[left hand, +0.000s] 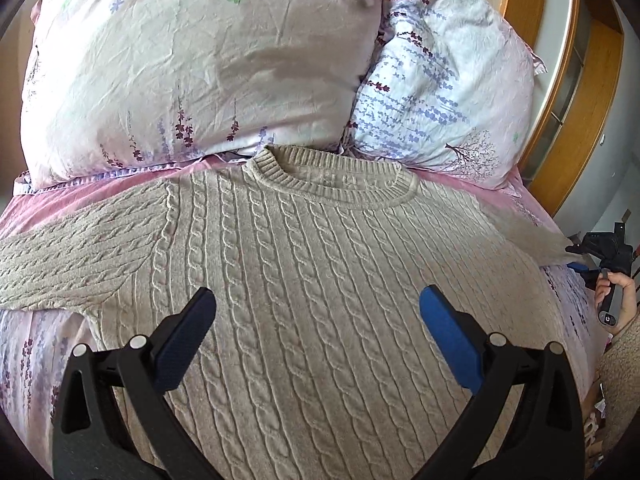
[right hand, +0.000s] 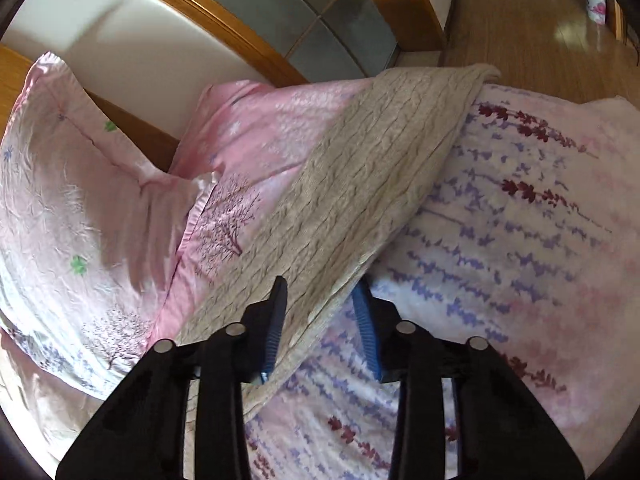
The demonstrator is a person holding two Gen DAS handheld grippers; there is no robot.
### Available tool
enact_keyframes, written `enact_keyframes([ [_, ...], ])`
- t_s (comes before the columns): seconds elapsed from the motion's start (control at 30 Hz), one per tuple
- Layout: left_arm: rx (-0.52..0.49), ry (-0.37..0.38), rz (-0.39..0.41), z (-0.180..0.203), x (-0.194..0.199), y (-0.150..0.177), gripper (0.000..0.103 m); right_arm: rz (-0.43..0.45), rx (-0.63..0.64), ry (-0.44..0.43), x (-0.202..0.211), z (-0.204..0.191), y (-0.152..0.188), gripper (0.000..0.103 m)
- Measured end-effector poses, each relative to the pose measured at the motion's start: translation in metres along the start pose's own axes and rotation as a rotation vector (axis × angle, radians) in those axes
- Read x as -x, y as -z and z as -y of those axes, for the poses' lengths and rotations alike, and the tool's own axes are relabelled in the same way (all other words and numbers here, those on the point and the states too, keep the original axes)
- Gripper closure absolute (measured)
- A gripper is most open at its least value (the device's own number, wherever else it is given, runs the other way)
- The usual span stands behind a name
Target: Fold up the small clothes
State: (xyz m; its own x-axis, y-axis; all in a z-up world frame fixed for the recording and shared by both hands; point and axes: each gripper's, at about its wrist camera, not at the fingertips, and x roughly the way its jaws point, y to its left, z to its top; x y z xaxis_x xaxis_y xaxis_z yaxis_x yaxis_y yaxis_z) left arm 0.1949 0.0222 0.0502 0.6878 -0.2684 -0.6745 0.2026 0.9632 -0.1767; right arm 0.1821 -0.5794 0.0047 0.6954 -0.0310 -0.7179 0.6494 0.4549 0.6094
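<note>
Covering the bed, a pink floral sheet [left hand: 36, 344] carries two pillows [left hand: 192, 64] and the flat beige sweater [left hand: 320, 280]. Only the right wrist view shows wooden floor [right hand: 520, 20]. The left gripper [left hand: 318, 300] gapes empty; the right gripper [right hand: 320, 308] straddles the sleeve [right hand: 360, 184], grip unclear.
</note>
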Motion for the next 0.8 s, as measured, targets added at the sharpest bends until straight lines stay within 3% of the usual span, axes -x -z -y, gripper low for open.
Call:
enact_keyframes([
  [0.1, 0.013, -0.002, -0.01, -0.004, -0.006, 0.0, 0.002, 0.032, 0.06, 0.048, -0.003, -0.004, 0.0, 0.09],
  [0.13, 0.019, 0.001, -0.015, -0.006, -0.007, 0.0, 0.002, 0.038, 0.068, 0.047, -0.003, -0.005, 0.002, 0.092],
  [0.3, 0.033, 0.064, -0.034, -0.011, -0.01, 0.002, 0.002, 0.157, 0.246, -0.043, 0.026, -0.047, 0.014, 0.094],
  [0.43, 0.058, 0.09, -0.01, -0.014, -0.008, 0.001, 0.002, 0.177, 0.435, -0.214, 0.051, -0.104, 0.048, 0.094],
  [0.53, 0.088, 0.103, -0.011, -0.016, -0.008, 0.002, 0.002, 0.115, 0.554, -0.335, 0.057, -0.14, 0.088, 0.094],
  [0.63, 0.101, 0.101, -0.004, -0.017, -0.007, 0.002, 0.002, -0.012, 0.653, -0.405, 0.043, -0.162, 0.133, 0.094],
  [0.7, 0.101, 0.104, 0.001, -0.017, -0.005, 0.002, 0.002, -0.108, 0.723, -0.412, 0.027, -0.171, 0.167, 0.094],
  [0.8, 0.103, 0.109, 0.005, -0.017, -0.004, 0.001, 0.002, -0.244, 0.795, -0.344, -0.006, -0.172, 0.21, 0.094],
])
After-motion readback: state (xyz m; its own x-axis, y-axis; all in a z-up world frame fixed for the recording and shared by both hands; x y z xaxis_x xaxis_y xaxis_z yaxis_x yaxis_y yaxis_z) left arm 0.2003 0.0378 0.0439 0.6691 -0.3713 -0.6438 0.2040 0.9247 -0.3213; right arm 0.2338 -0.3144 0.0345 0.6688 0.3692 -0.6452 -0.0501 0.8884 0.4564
